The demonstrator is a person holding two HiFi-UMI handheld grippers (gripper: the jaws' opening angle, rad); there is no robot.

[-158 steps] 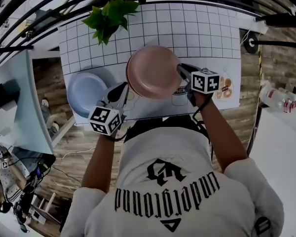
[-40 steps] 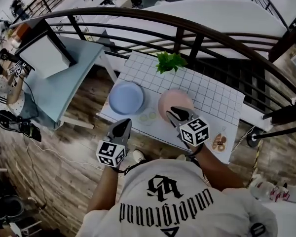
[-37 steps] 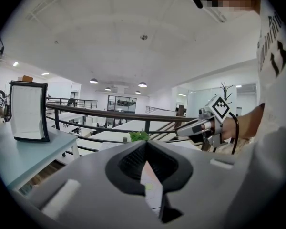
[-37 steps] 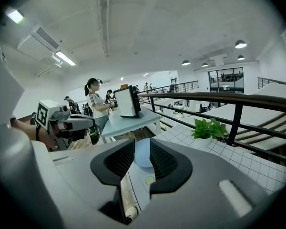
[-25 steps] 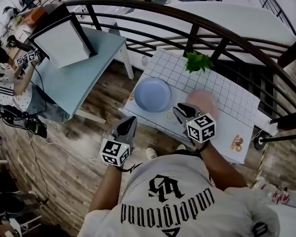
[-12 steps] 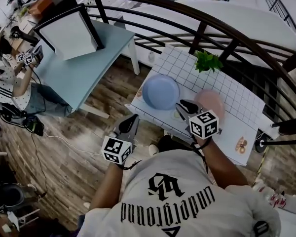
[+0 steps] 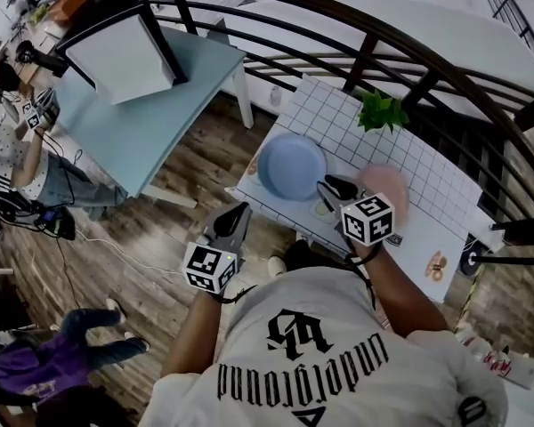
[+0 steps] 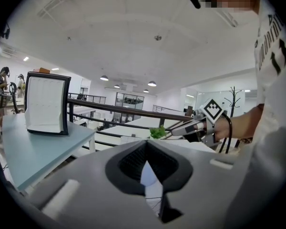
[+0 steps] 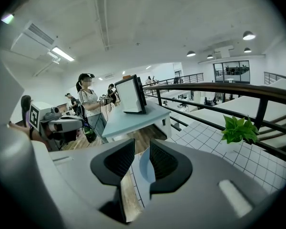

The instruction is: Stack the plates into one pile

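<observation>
A light blue plate lies on the left part of the white gridded table. To its right lies a pink plate, apart from the blue one and partly hidden by my right gripper's marker cube. My right gripper hovers over the table's near edge between the two plates, open, with nothing in it. In the right gripper view the blue plate's rim shows through the gap. My left gripper hangs over the wooden floor short of the table, its jaws meeting at the tips with nothing held.
A potted green plant stands at the table's back edge. A dark railing runs behind. A pale blue table with a framed white board stands at the left. A person stands beyond it; another person is at the lower left.
Both grippers have drifted a little lower and nearer the table's front edge. A person in purple has come into view at the lower left. The plates have not moved.
</observation>
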